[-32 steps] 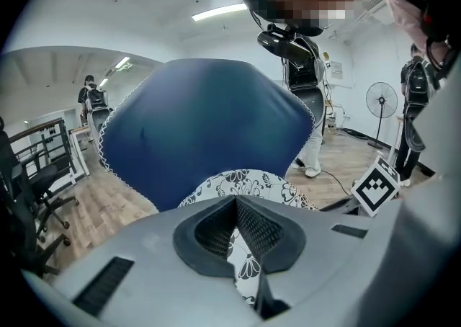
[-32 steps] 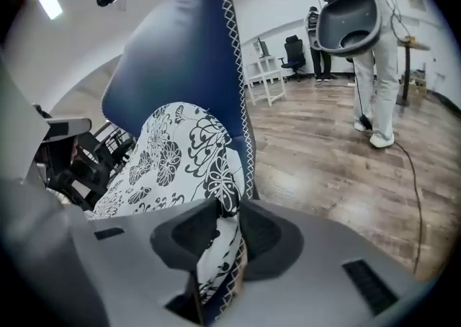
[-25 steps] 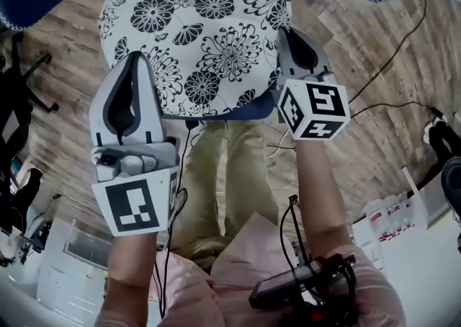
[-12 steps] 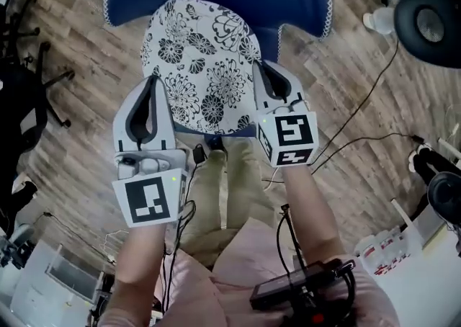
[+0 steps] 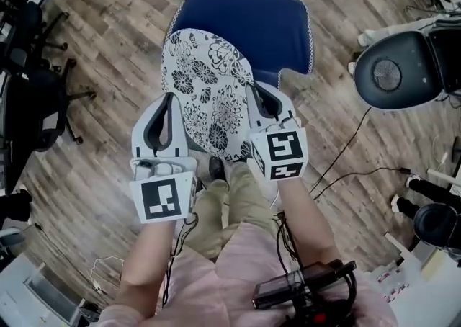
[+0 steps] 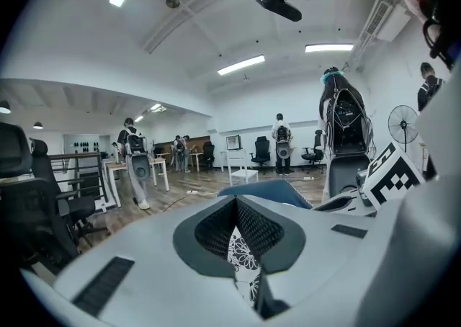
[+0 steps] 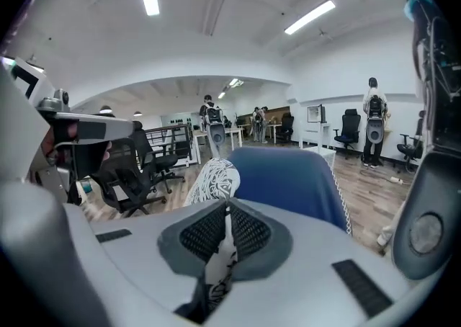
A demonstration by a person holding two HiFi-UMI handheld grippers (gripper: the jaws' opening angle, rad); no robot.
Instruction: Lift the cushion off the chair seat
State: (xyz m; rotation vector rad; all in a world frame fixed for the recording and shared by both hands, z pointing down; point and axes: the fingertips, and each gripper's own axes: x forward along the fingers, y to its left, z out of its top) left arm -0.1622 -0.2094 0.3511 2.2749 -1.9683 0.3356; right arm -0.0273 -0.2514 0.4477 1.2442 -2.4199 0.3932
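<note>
Evidently for an even lift, the left gripper (image 5: 168,99) and right gripper (image 5: 260,93) each pinch opposite edges of the round white flower-printed fabric cushion (image 5: 207,86), held above (seemingly clear of) the blue padded chair seat (image 5: 252,23).

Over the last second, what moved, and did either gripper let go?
The cushion came toward the person and off most of the blue chair seat, which now shows bare beyond it. The head view also takes in more floor. Nothing was let go: the left gripper and the right gripper stay shut on the cushion, one on each side edge.
</note>
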